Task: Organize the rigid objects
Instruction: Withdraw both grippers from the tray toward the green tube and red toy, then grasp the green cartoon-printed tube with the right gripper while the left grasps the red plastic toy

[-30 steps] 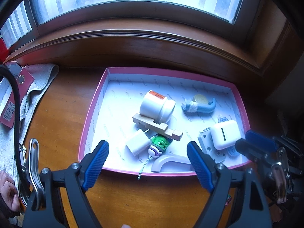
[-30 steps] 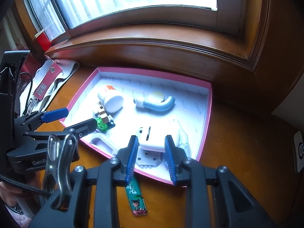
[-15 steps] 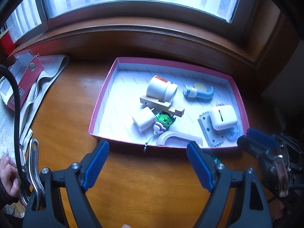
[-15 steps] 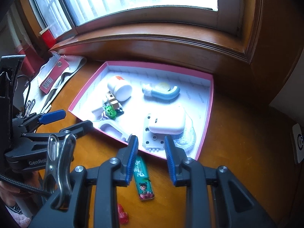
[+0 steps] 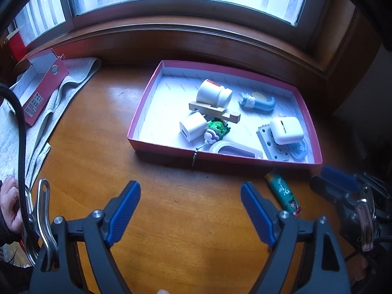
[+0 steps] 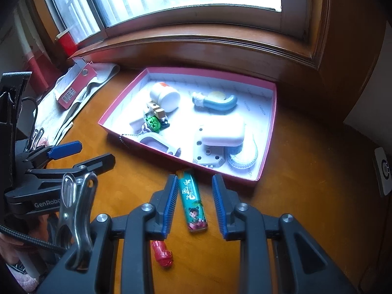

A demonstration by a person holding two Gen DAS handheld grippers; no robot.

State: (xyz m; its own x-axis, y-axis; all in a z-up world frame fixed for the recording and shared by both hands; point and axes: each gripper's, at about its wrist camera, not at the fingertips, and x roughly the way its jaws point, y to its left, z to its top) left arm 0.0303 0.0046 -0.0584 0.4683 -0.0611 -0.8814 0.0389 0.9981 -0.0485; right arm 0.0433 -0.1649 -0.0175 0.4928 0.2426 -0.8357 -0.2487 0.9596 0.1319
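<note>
Two small things lie loose on my wooden worktop point(image 6: 306, 196): a green printed lighter point(image 6: 192, 202) just outside the pink-rimmed cardboard tray point(image 6: 267, 147), and a small red plastic piece point(image 6: 161, 253) nearer me. I judge the lighter is next, since my right gripper point(image 6: 193, 201) hovers over it, jaws partly open and empty (pads either side, not touching). My left gripper point(image 5: 189, 212) hangs wide open over bare wood, so the next move calls for lowering and closing the right jaws on the lighter.

The glossy orange-brown wooden tabletop point(image 5: 103, 147) bears a matt pink cardboard tray point(image 5: 220, 155) and a rough grey cloth towel point(image 5: 73, 78)
</note>
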